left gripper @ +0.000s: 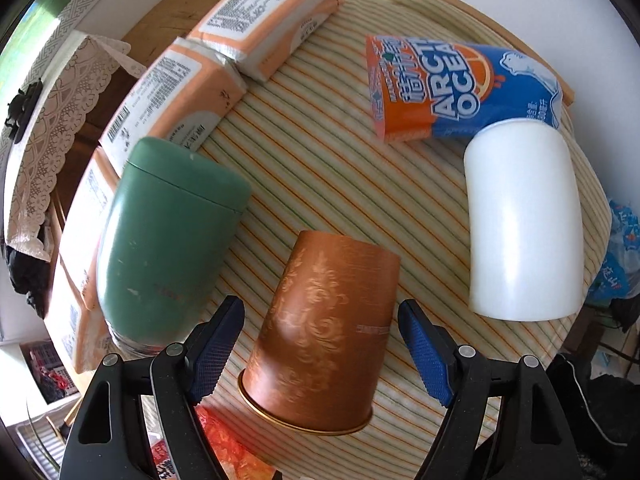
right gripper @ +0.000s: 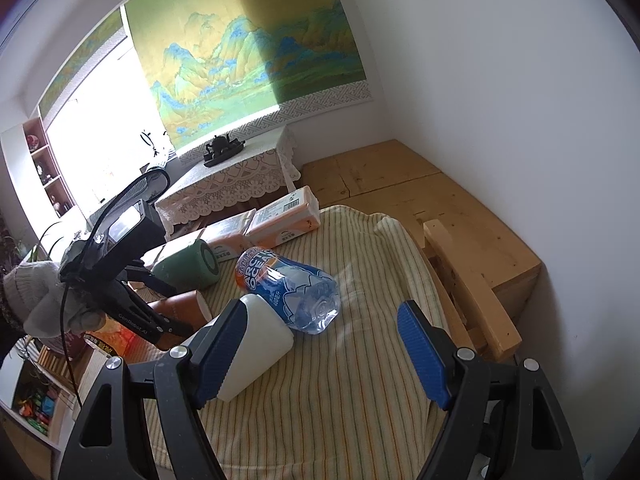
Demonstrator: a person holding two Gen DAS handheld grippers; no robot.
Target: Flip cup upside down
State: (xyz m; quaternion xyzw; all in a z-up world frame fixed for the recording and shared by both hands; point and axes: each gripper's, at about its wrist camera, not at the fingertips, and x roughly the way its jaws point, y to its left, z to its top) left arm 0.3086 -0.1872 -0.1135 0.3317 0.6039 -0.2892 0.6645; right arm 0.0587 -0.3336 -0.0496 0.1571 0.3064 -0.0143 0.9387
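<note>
The copper-brown cup [left gripper: 324,336] lies on the striped cloth [left gripper: 328,168] of the table, tilted w/ its gold rim toward the left wrist cam and its closed base pointing away. It sits between the blue pads [left gripper: 216,344] of the left hand-held gripper [left gripper: 320,354], whose jaws are spread wide; a gap shows on both sides, so nothing is grasped. In the right wrist view the same cup [right gripper: 182,308] is only partly seen behind the left tool, so whether it rests fully on its side is hard to tell.

Left of the cup is a green lidded tumbler [left gripper: 168,240], also lying down, close beside the cup but not touching. To the right lies a white cup [left gripper: 524,220] on its side, and just beyond it an orange-and-blue Arctic Ocean bottle [left gripper: 460,88], the two touching or nearly so. Orange tissue packs [left gripper: 256,20] line the far-left edge of the cloth.

The right hand-held gripper [right gripper: 320,354] hangs over the cloth w/ jaws wide apart and nothing between them; its left pad [right gripper: 220,348] overlaps the white cup [right gripper: 260,344] in the frame, but contact can't be judged. A gloved hand [right gripper: 52,300] holds the left tool at the left edge of that view.
</note>
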